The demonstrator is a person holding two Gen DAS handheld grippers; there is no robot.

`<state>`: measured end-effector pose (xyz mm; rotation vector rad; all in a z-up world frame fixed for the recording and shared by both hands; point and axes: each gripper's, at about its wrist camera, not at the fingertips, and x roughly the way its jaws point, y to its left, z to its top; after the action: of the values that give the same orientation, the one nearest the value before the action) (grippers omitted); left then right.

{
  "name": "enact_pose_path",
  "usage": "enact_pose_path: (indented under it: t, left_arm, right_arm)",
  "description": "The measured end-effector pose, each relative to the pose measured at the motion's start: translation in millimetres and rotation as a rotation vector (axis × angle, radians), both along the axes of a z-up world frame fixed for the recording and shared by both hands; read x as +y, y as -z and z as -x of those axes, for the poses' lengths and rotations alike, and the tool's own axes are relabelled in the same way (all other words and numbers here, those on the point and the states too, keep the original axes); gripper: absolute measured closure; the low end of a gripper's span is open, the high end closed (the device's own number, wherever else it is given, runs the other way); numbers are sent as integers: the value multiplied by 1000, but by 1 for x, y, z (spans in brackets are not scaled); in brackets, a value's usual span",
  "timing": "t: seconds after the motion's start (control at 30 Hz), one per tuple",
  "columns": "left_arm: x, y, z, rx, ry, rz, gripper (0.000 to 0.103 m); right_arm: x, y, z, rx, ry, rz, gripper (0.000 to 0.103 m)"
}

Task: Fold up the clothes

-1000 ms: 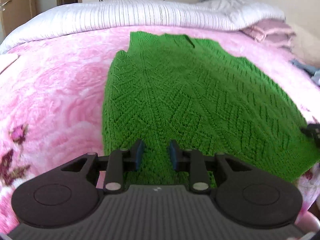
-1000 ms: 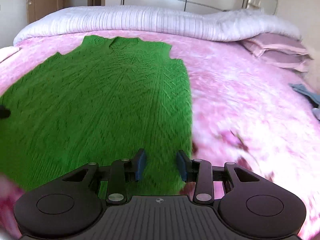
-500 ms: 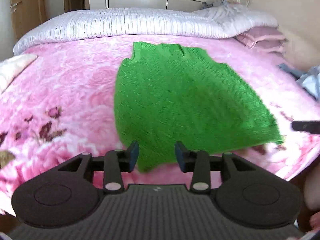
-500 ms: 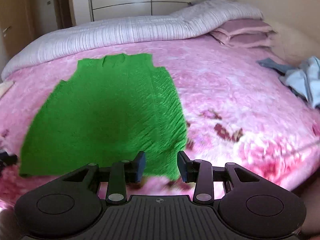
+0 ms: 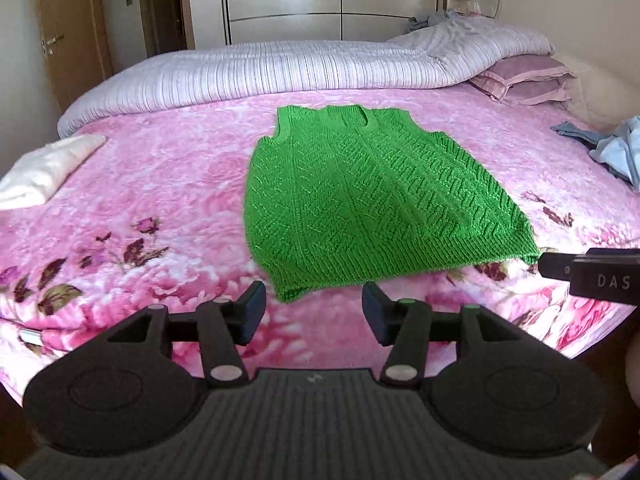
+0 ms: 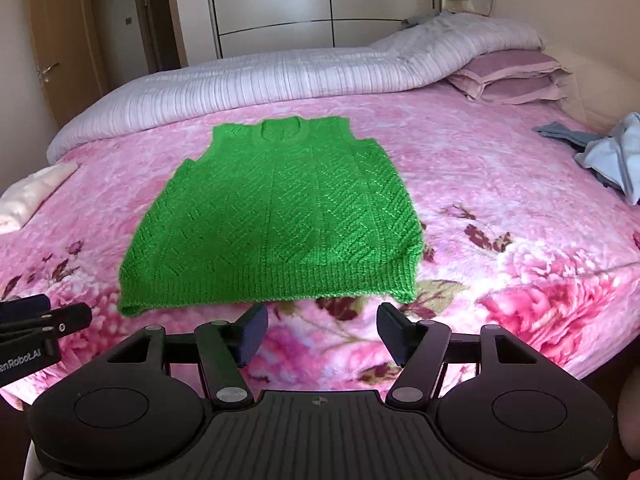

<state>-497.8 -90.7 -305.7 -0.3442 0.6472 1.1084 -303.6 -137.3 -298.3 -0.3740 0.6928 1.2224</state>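
A green knitted sleeveless vest (image 5: 372, 200) (image 6: 280, 216) lies spread flat on the pink flowered bedspread (image 5: 160, 200) (image 6: 500, 208), neck towards the far side, hem nearest me. My left gripper (image 5: 314, 310) hangs above the bed just short of the hem's left corner. Its jaws are opening, with nothing between them. My right gripper (image 6: 320, 330) hovers just short of the hem towards its right corner. Its jaws are also opening and hold nothing. In each wrist view the other gripper pokes in from the side edge.
A striped white duvet (image 5: 300, 68) is rolled along the far side, with mauve pillows (image 5: 524, 78) at the right. Loose blue-grey clothes (image 6: 608, 156) lie at the right edge and a folded cream cloth (image 5: 44, 168) at the left. Wardrobe doors stand behind the bed.
Both grippers have pulled back and risen away from the vest's hem, and their jaws have spread wider. The vest now lies wholly in view, flat on the bed.
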Motion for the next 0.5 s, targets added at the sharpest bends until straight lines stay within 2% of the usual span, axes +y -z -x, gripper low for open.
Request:
enact_pose_path:
  t: [0.2,0.5]
  left_arm:
    - [-18,1,-9,28,29,-29,50]
    - [-22,4,-12,28,58,-28,50]
  right_arm:
    - [-12,5,2,5,12,-5,38]
    - [-22,7,0,-2,36,-1,37]
